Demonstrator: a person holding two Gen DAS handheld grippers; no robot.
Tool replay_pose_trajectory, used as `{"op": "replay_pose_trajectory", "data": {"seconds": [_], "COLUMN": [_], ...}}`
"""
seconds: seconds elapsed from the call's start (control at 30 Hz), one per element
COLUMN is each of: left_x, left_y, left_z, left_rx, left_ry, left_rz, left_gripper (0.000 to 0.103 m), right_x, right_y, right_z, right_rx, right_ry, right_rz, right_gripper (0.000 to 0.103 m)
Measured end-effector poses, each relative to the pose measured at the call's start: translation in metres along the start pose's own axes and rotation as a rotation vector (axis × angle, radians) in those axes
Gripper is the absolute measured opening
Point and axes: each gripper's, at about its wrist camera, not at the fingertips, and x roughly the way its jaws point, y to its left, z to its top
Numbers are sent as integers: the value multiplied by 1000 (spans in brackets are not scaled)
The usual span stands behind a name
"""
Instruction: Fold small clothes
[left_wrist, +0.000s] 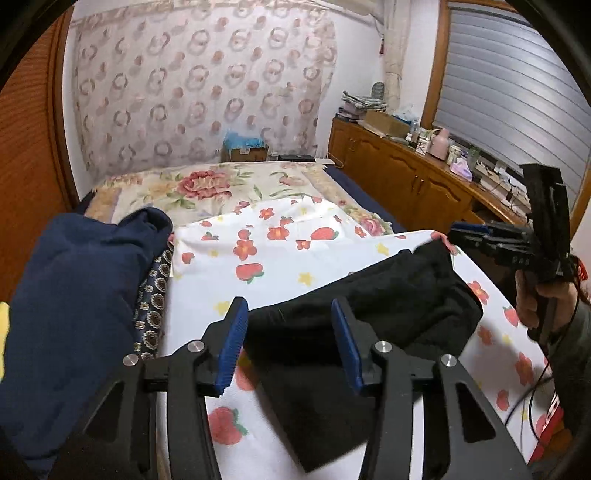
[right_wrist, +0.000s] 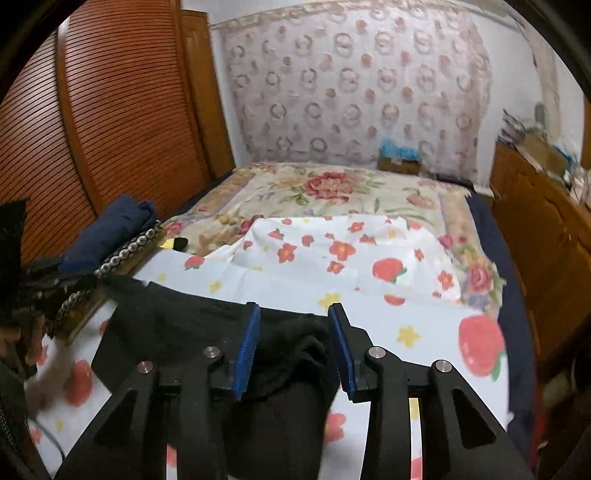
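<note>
Both the left gripper and right gripper are standing released over the black garment (freshly folded, it seems); its loose fold is risking springing open or snagging a pad.

A home bedroom: bed, wooden cabinets, louvred wardrobe.

Black left gripper and right gripper, blue ribbed fingers, silver screws.
</note>
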Motion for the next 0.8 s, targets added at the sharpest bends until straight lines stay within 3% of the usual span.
{"op": "replay_pose_trajectory", "data": {"seconds": [0.03, 0.1, 0.13, 0.23, 0.4, 0.57, 0.67, 0.73, 0.8], "left_x": [-4, -5, -4, 11, 44, 63, 74, 80, 83], "left_y": [0, 1, 2, 2, 9, 11, 13, 12, 12], "left_z": [-4, -9, -13, -22, -24, -16, -11, -7, -5], "left_rx": [3, -1, -5, -6, -37, -33, -24, -19, -18], "left_ry": [0, 11, 20, 71, 137, 161, 177, 174, 174], "left_rz": [-3, -20, -30, -29, -11, -5, 2, -1, 0], "left_gripper": [51, 78, 82, 83, 83, 83, 83, 83, 83], "right_x": [-5, -11, -13, -14, 20, 43, 55, 59, 62], "right_y": [0, -2, -1, 4, 2, -9, -19, -24, -33], "right_z": [-3, -12, -17, -31, -30, -11, -5, -1, 2], "right_rx": [-11, -38, -55, -110, -130, -156, -130, -127, -104], "right_ry": [-6, 2, 9, 49, 127, 108, 117, 120, 106], "right_rz": [-6, 7, 18, 26, 25, 47, 121, 158, 193], "right_gripper": [42, 45, 46, 48, 49, 48, 29, 7, 4]}}
